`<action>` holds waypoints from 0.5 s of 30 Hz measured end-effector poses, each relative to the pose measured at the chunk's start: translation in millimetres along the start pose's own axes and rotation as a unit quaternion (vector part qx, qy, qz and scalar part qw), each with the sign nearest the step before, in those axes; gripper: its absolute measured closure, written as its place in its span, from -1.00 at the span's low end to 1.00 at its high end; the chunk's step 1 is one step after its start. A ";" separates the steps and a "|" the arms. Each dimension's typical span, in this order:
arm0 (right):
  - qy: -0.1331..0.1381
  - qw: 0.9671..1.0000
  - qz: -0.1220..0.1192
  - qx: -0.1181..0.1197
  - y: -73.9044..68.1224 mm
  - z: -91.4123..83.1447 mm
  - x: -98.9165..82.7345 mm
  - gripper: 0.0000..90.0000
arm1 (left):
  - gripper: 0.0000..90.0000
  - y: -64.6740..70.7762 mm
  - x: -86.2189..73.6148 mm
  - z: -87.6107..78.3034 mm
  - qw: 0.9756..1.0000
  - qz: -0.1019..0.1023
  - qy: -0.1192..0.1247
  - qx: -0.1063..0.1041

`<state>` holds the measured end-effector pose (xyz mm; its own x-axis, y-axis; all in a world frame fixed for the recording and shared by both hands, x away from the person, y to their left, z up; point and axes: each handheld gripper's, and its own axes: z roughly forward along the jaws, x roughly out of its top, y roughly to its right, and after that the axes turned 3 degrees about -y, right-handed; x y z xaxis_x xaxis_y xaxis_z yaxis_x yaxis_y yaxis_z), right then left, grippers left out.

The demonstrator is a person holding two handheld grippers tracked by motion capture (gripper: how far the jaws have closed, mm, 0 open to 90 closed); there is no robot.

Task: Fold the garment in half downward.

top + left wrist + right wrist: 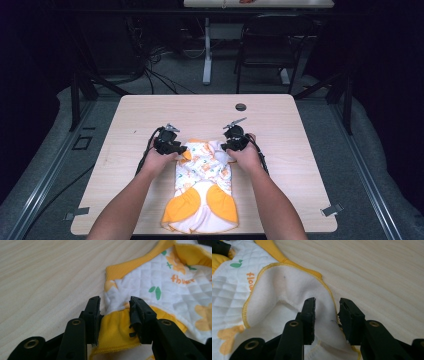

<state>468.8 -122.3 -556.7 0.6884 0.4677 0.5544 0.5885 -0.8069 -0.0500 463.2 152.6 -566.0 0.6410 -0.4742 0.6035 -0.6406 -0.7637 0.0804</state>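
Lying flat on the near half of a light wooden table (150,107), a small white quilted baby garment (202,192) with orange patches and yellow trim sits between two hand-held tools at its far end. The left gripper (114,315) stands with jaws apart, a ruffled yellow fold of the garment (115,327) lying between them without being pinched; the yellow ribbed band runs just ahead and to the right of its tips. The right gripper (327,315) is likewise released, its jaws spread over the plain white inner face of the garment (287,290), whose yellow-stitched edge passes under the right-hand jaw. Bare tabletop stretches ahead of the left tool and off to its left, and ahead and right of the right tool. From above, both hands flank the cloth's far corners, with open wood beyond them up to a dark round grommet (241,107) near the far edge.
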 end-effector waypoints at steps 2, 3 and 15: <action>-0.012 1.000 -0.006 -0.005 -0.3 3.9 -1.3 0.38 | 0.23 -1.3 -4.6 3.4 1.000 -0.002 0.002 0.002; -0.010 1.000 -0.007 -0.004 -0.5 5.2 -2.0 0.38 | 0.22 -1.3 -4.6 3.4 1.000 -0.002 0.002 0.002; -0.004 1.000 0.008 0.012 3.5 7.5 -4.5 0.52 | 0.59 1.4 -3.4 2.7 1.000 0.005 -0.006 -0.005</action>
<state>471.0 -124.5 -565.6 0.7018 0.4575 0.5461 0.5871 -0.8055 -0.0797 461.3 152.0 -570.1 0.6390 -0.4876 0.5949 -0.6516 -0.7542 0.0818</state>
